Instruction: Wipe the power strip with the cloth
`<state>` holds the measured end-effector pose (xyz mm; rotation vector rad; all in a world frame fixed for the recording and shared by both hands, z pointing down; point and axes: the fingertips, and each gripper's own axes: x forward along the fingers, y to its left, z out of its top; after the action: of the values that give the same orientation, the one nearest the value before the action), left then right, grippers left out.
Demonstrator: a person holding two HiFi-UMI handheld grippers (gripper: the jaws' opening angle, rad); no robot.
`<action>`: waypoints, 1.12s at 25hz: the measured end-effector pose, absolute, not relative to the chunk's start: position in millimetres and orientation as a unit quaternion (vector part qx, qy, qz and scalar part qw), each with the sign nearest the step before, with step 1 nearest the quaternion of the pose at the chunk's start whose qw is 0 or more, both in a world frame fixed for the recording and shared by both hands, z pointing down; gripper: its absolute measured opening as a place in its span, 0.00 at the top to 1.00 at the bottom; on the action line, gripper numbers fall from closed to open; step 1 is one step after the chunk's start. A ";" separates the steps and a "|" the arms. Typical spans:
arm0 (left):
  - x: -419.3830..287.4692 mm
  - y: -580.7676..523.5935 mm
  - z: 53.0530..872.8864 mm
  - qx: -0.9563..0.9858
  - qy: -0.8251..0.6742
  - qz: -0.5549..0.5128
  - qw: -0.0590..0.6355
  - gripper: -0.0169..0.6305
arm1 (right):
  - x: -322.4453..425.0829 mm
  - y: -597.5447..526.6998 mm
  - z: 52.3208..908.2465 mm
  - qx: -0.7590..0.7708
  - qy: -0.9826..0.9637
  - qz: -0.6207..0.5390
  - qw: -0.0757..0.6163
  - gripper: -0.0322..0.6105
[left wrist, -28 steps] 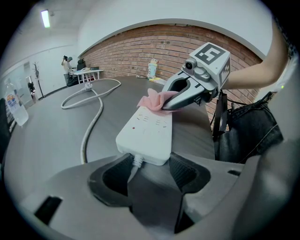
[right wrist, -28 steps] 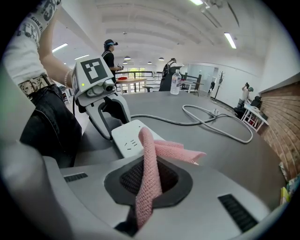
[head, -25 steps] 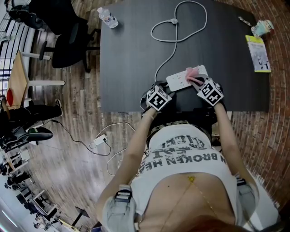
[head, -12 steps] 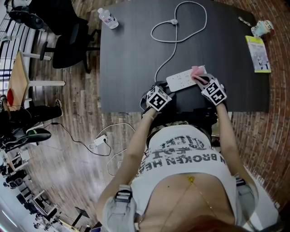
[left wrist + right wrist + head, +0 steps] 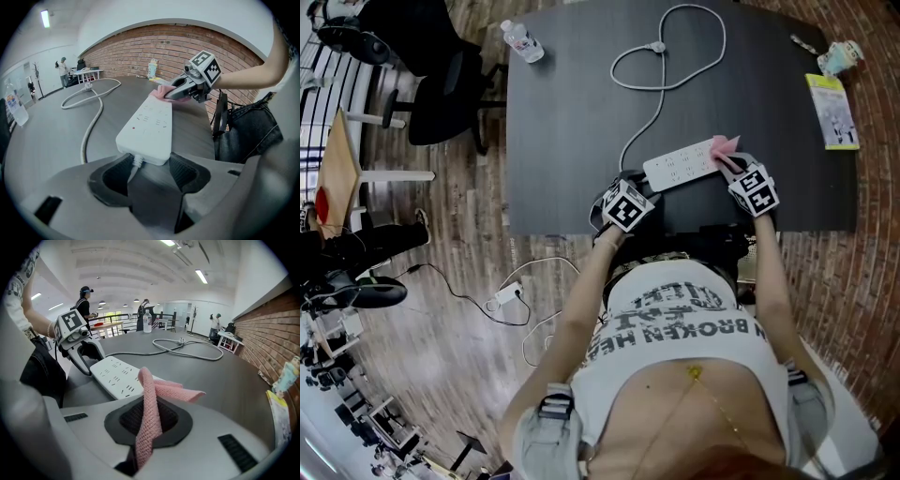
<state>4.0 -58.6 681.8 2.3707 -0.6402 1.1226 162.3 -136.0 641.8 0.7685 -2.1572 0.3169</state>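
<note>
A white power strip (image 5: 680, 166) lies on the dark table (image 5: 572, 112) near its front edge, its cord (image 5: 670, 56) looping toward the back. My left gripper (image 5: 645, 186) stands open at the strip's cord end (image 5: 140, 154), which sits just before the fingertips. My right gripper (image 5: 733, 165) is shut on a pink cloth (image 5: 725, 145) at the strip's right end. In the right gripper view the cloth (image 5: 150, 404) runs up from between the jaws, its free end draped by the strip (image 5: 115, 376).
A water bottle (image 5: 523, 39) stands at the table's back left. A yellow booklet (image 5: 831, 111) and a small figure (image 5: 846, 54) lie at the back right. An office chair (image 5: 441, 89) stands left of the table. Another strip (image 5: 508, 292) lies on the floor.
My right gripper has slid the pink cloth rightward along the power strip to its right end. The left gripper and the strip have stayed in place.
</note>
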 end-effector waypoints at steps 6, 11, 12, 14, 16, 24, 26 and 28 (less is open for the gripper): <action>5.2 -60.0 680.9 0.858 -0.232 0.403 0.218 0.60 | 167.7 -139.4 640.6 0.323 -0.853 0.126 0.390 0.92; 4.8 -60.0 682.8 0.858 -0.231 0.404 0.219 0.60 | 168.1 -139.7 641.5 0.331 -0.852 0.124 0.386 0.92; 4.9 -60.2 683.2 0.857 -0.231 0.404 0.218 0.60 | 168.8 -139.2 642.1 0.333 -0.851 0.124 0.386 0.92; 5.4 -60.5 683.1 0.858 -0.232 0.404 0.217 0.60 | 169.9 -139.1 642.4 0.338 -0.852 0.124 0.381 0.92; 6.1 -60.9 681.9 0.859 -0.234 0.402 0.216 0.60 | 170.5 -138.4 641.6 0.341 -0.852 0.127 0.375 0.92; 5.1 -60.2 680.0 0.860 -0.239 0.401 0.204 0.60 | 169.4 -140.1 642.3 0.354 -0.844 0.140 0.378 0.92; 5.0 -58.2 676.9 0.859 -0.241 0.405 0.200 0.60 | 169.2 -138.4 640.1 0.360 -0.843 0.142 0.373 0.92; 3.7 -56.1 667.6 0.860 -0.245 0.403 0.193 0.60 | 166.3 -135.3 633.4 0.359 -0.846 0.130 0.372 0.92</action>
<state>3.7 -56.1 667.6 2.4134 -0.6875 1.1304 166.3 -135.3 633.4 0.9211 -2.1676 0.3329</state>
